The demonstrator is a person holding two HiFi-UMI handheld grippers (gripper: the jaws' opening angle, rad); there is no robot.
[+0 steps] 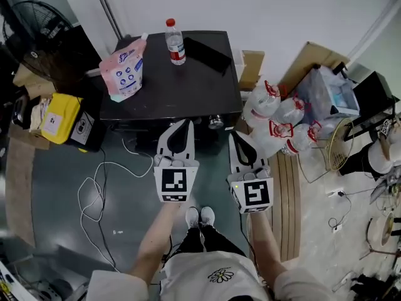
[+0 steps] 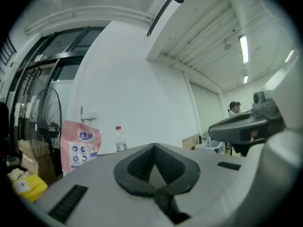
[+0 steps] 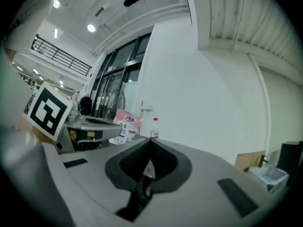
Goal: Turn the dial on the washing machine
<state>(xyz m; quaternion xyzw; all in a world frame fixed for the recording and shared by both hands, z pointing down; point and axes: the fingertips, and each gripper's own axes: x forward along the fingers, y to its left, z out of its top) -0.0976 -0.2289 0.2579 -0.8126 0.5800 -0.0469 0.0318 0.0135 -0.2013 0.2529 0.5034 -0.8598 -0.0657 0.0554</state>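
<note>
The black washing machine (image 1: 169, 86) stands ahead of me, seen from above. Its silver dial (image 1: 216, 121) sits on the front panel near the right corner. My left gripper (image 1: 188, 123) is held in front of the machine, left of the dial, jaws closed tip to tip on nothing. My right gripper (image 1: 236, 135) hovers just below and right of the dial, also shut and empty, not touching it. In the left gripper view the left gripper (image 2: 153, 146) points upward over the machine top; the right gripper (image 3: 150, 141) does the same in its own view. The dial is hidden in both gripper views.
On the machine top stand a pink detergent pouch (image 1: 123, 71), a water bottle (image 1: 175, 42) and a flat black object (image 1: 207, 53). A yellow box (image 1: 59, 119) and fan (image 1: 37, 27) are left; white cables (image 1: 94, 193) lie on the floor; tied bags (image 1: 276, 121) and cardboard (image 1: 250, 68) crowd the right.
</note>
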